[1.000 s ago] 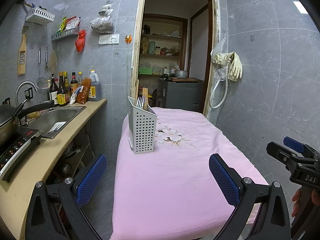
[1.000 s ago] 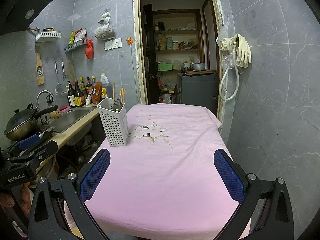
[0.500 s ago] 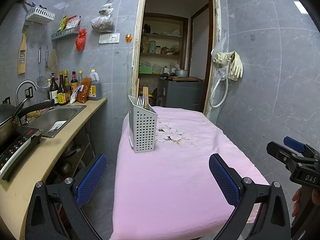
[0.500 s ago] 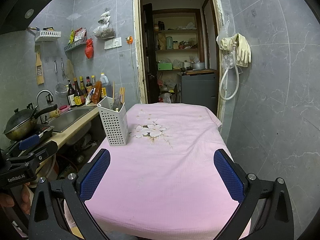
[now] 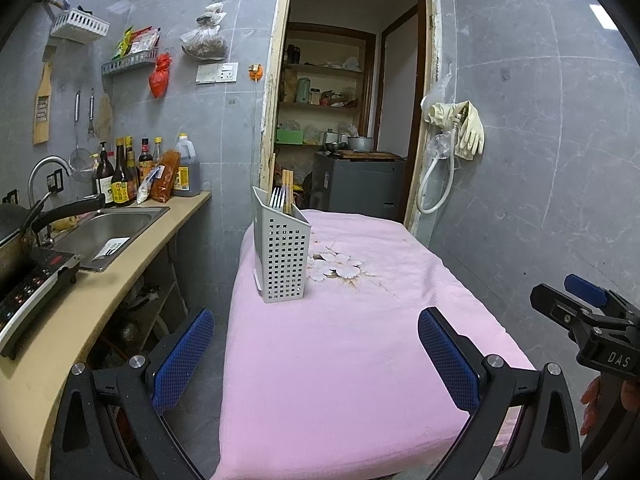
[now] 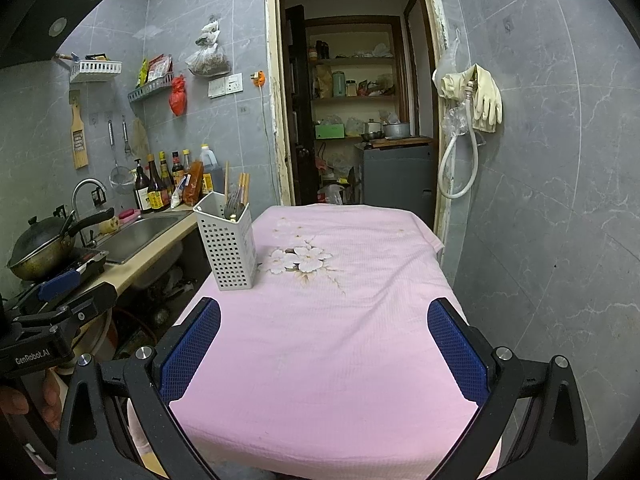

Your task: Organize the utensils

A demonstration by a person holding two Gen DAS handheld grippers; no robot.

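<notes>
utensils (image 6: pixel 236 200) upright in perforated grey plastic holder (image 6: pixel 227 248) on pink woven cloth (image 6: pixel 340 340); both grippers' jaws spread, empty.

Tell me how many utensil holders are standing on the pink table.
1. The grey perforated utensil holder stands upright near the pink table's left edge, beside the flower print.

Pink tablecloth (image 6: pixel 340 340) (white flower print), grey square-holed utensil holder (image 6: pixel 229 246), blue mesh-textured pads (image 6: pixel 456 350), grey marbled wall tiles (image 6: pixel 560 200)
</notes>
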